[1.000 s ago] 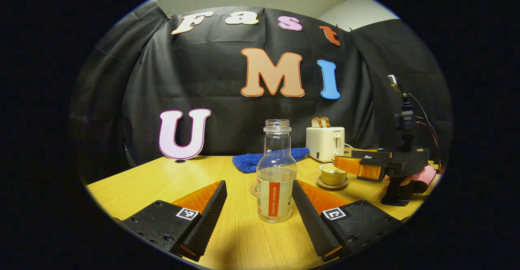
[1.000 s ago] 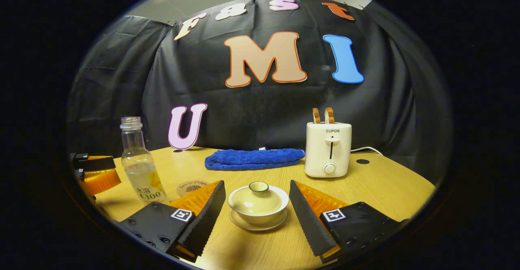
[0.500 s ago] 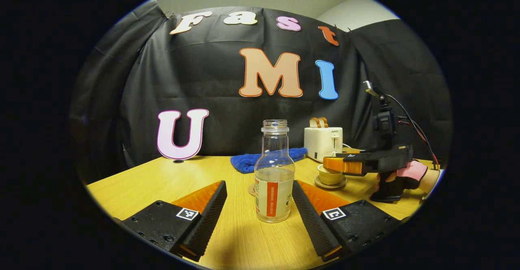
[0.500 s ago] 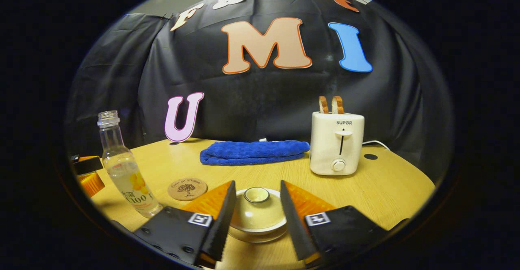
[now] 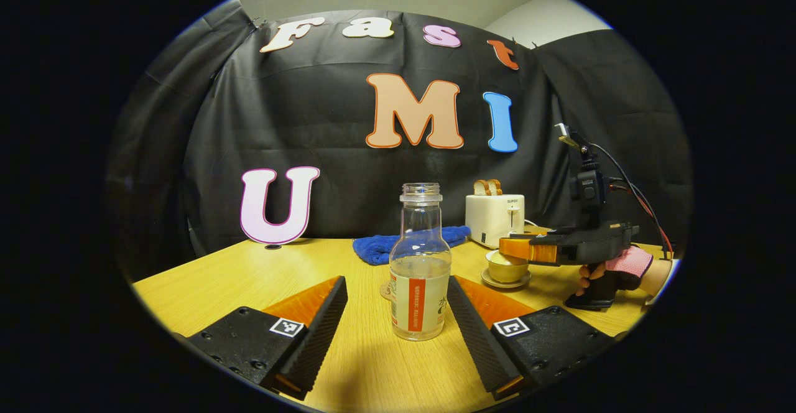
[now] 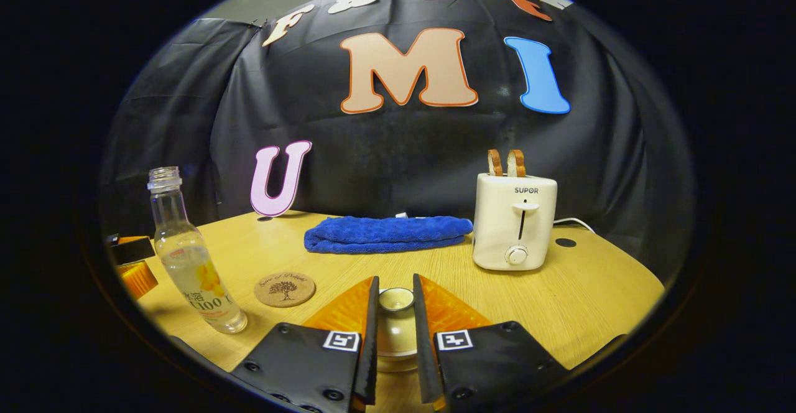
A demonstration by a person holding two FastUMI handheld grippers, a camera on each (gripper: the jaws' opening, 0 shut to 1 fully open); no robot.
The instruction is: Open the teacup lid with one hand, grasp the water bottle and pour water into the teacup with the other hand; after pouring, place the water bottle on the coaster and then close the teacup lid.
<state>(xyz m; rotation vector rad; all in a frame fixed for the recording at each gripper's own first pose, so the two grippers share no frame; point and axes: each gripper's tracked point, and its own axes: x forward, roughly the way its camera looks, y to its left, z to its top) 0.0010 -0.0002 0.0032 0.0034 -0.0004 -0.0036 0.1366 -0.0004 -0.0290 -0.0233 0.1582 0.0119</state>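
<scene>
A clear water bottle (image 5: pixel 420 264), uncapped and part full, stands on the table between the fingers of my left gripper (image 5: pixel 396 283), which is open and flanks it with a gap on each side. The cream teacup (image 5: pixel 507 268) sits on its saucer to the right. In the right gripper view, my right gripper (image 6: pixel 394 285) is shut on the knob of the teacup lid (image 6: pixel 396 299), and the lid rests on the cup (image 6: pixel 396 341). The bottle (image 6: pixel 189 264) stands at the left there, and the round cork coaster (image 6: pixel 285 289) lies between bottle and cup.
A white toaster (image 6: pixel 513 220) with two slices of bread stands at the back right, its cord trailing behind. A folded blue cloth (image 6: pixel 388 234) lies along the back of the wooden table (image 6: pixel 597 282). A hand in a pink glove (image 5: pixel 625 264) holds the right gripper.
The right gripper came forward and down over the teacup, and its fingers closed from wide open onto the lid's knob. The left gripper stayed open around the bottle.
</scene>
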